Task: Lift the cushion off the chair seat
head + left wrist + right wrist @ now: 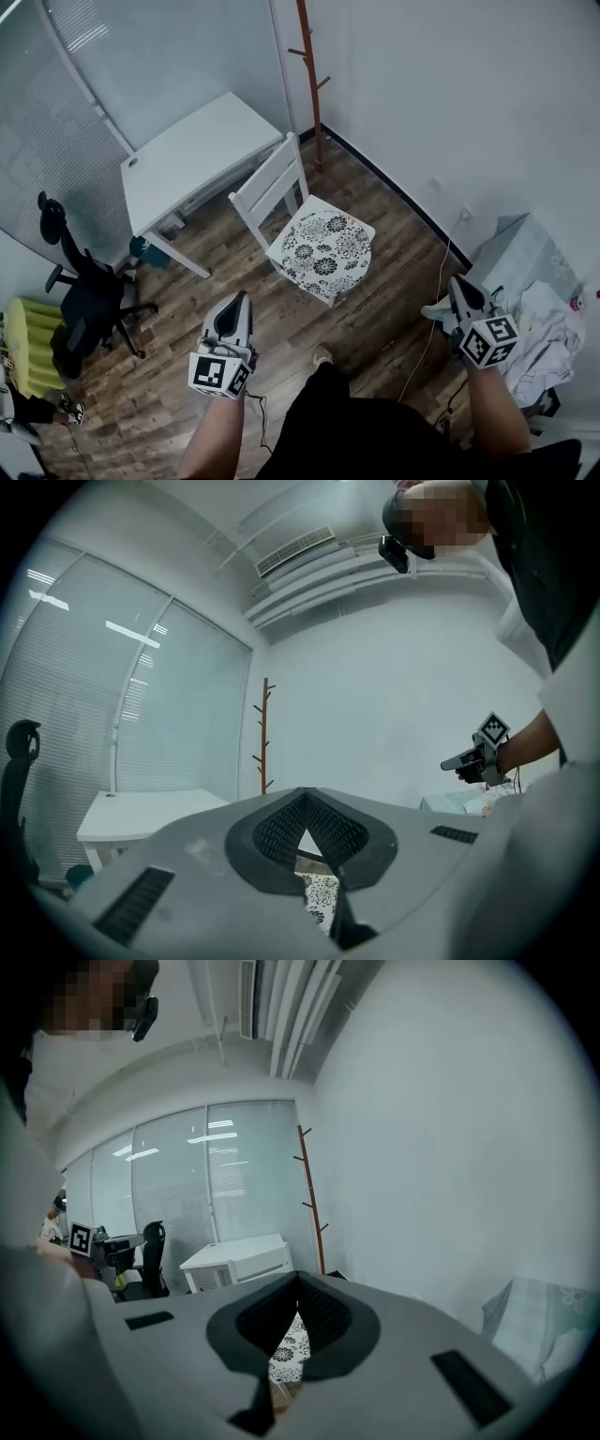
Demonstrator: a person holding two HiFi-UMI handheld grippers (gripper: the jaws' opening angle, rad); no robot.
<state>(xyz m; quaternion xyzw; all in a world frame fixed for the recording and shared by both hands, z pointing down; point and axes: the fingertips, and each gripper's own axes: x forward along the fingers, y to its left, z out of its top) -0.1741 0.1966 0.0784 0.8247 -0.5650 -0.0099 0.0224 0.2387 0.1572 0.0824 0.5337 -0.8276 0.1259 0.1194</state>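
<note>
A white wooden chair (269, 186) stands in the middle of the wooden floor. The cushion (325, 246), white with black flower prints, lies flat on its seat. My left gripper (244, 298) is shut and empty, held short of the chair's near left side and pointing at it. Off to the chair's right, my right gripper (454, 281) is also shut and empty. Neither touches the cushion. In the left gripper view, a strip of cushion (320, 899) shows below the closed jaws. The right gripper view shows the cushion (291, 1344) the same way.
A white desk (192, 155) stands behind the chair and a wooden coat stand (310, 80) stands in the corner. A black office chair (89, 295) is at the left. A grey box with cloths (530, 281) sits at the right, and a cable (433, 309) runs along the floor.
</note>
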